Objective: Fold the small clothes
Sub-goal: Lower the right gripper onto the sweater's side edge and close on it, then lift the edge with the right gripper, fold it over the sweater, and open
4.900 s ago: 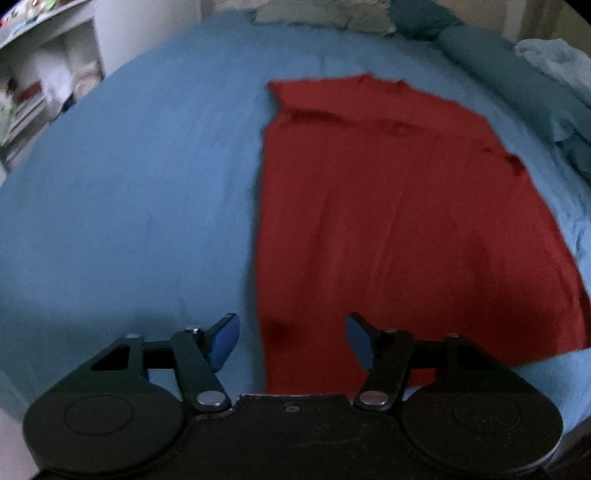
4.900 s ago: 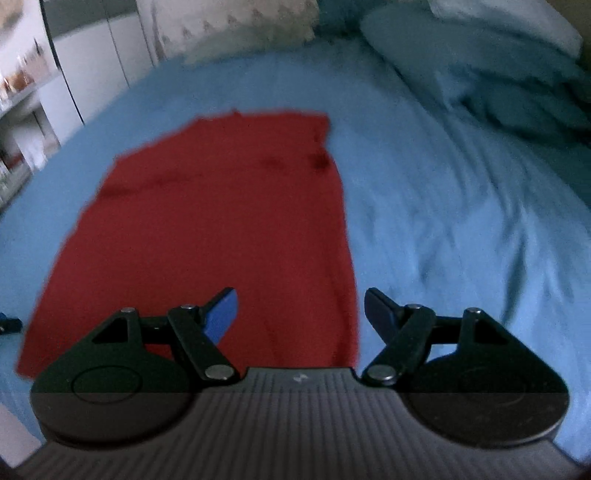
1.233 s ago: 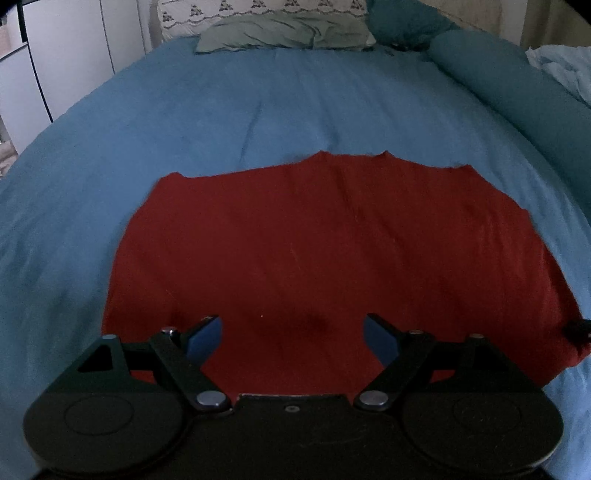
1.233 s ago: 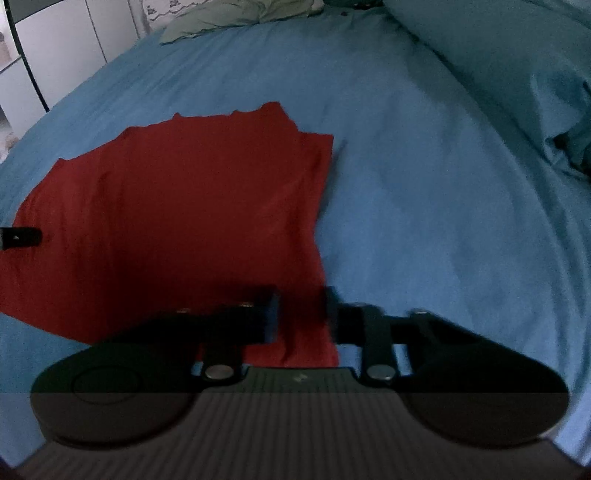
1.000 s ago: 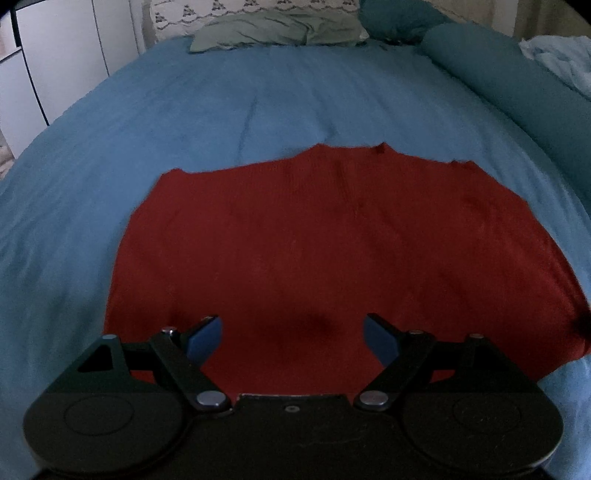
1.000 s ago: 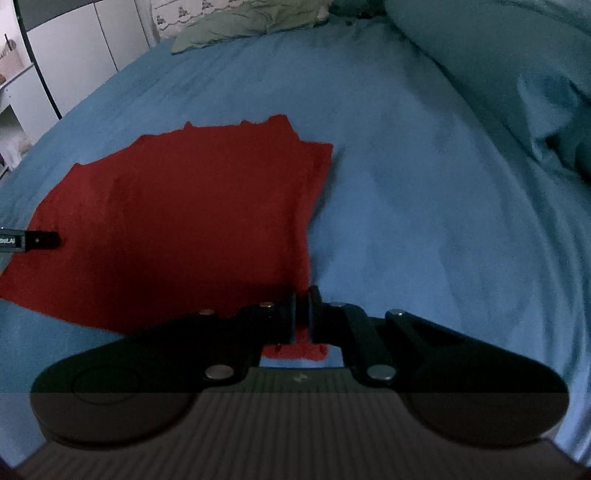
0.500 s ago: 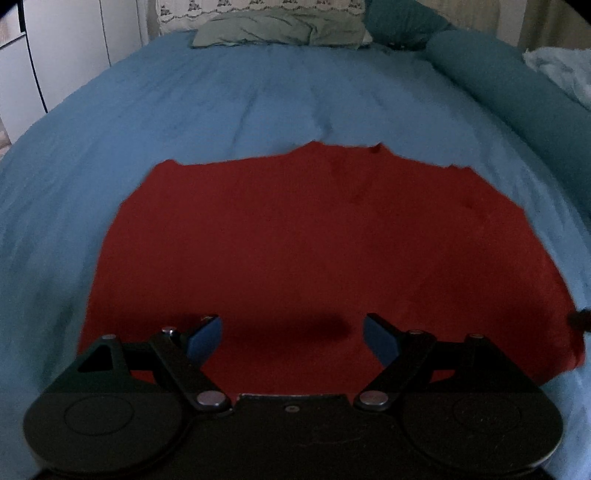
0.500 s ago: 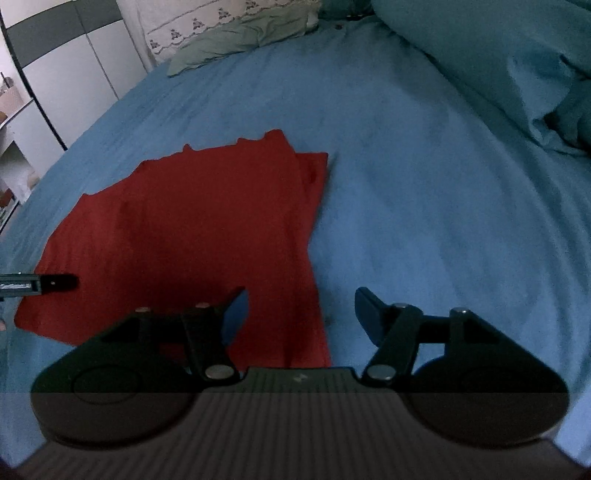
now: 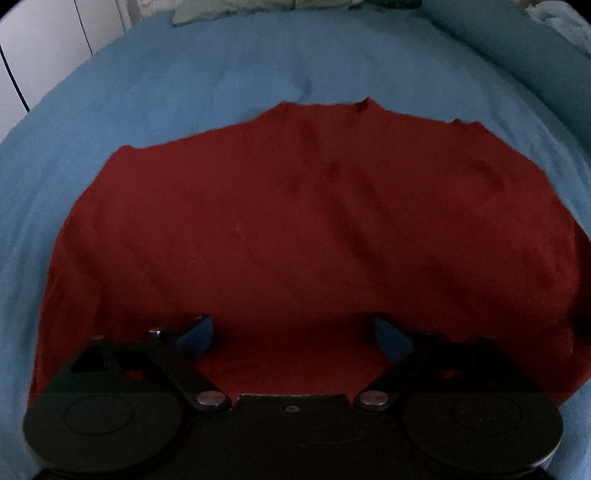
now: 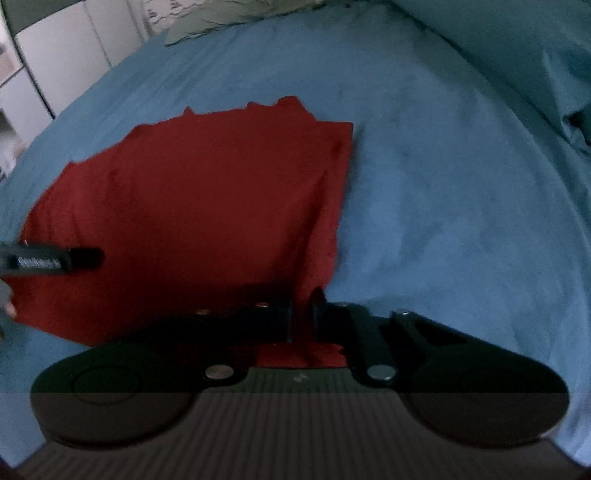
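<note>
Red garment (image 9: 295, 229) lies flat on the blue bedsheet (image 9: 184, 74), filling the middle of the left wrist view and the centre-left of the right wrist view (image 10: 199, 206); its near edge runs under both tools. Right tool (image 10: 303, 317), bottom centre of its frame, is pinched to a narrow slit on the garment's near right corner, with red cloth visible between and below the pads. Left tool (image 9: 293, 332), bottom centre of its frame, has jaws still spreading to their widest, straddling the near hem with cloth between them but no pad pressing on it. Judgement: the step in hand is securing both near corners before carrying that edge over to the far edge. To do it well, the left tool should settle lower onto the hem toward the lower left corner and close on all layers, not just the top one; both corners should then lift together and level so the fold line stays straight. Fabric looks a fine-ribbed knit, matte, thin and limp, with shallow diagonal creases toward the upper right; the far edge is uneven with small notches. Sheet is soft, slightly wrinkled. A dull green pillow (image 10: 221, 18) sits at the upper edge.
</note>
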{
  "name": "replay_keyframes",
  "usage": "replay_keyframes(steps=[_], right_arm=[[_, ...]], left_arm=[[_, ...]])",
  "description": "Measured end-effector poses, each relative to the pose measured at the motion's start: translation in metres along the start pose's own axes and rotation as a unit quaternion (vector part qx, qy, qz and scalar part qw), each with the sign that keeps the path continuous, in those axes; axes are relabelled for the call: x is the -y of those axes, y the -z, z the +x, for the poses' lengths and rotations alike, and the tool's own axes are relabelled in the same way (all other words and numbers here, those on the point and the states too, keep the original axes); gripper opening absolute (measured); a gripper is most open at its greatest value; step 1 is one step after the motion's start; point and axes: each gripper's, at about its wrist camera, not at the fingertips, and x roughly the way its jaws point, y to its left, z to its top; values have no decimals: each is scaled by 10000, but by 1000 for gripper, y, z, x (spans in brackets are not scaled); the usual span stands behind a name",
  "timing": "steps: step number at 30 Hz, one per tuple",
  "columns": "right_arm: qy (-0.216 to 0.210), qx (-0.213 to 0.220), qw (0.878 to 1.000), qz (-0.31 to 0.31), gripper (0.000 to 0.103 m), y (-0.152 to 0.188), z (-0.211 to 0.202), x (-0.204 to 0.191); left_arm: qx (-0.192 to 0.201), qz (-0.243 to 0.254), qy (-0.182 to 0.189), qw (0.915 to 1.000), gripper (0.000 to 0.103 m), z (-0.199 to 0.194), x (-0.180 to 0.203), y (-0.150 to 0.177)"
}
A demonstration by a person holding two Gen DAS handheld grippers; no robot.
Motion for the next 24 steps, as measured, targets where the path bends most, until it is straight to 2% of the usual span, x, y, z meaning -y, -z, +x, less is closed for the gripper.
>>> replay_keyframes(steps=[3,5,6,9,11,15,17,20,22,24], right_arm=[[-542,223,9953,768,23,-24,-20,-2],[-1029,438,9881,1059,22,-45,-35,-17],[-1256,518,9848,1083,22,-56,-39,-29],[-1942,610,9758,799,22,-84,-43,-86],[-2413,493,9682,434,22,-92,-34,-136],[-3124,-229,9480,-571,22,-71,10,-248],[-3246,-627,9385,-1002,22,-45,40,-292],[-2887,-1202,9351,-1666,22,-2,85,-336],[-2674,-1341,9377,-1765,23,13,100,-345],[-2683,-1257,9403,-1677,28,13,98,-345]], left_arm=[[-184,-73,172,9997,98,0,-8,-7],[-166,-245,336,9990,89,-12,-20,-8],[-126,-353,361,9986,89,-21,-29,-8],[141,-578,276,9978,89,-54,-69,2],[287,-661,141,9973,89,-75,-102,17],[346,-722,-124,9967,89,-97,-159,59],[319,-711,-197,9968,89,-97,-178,82],[138,-861,-157,9961,89,-90,-199,114],[87,-994,-47,9950,89,-88,-205,129],[138,-1039,63,9945,89,-90,-204,137]])
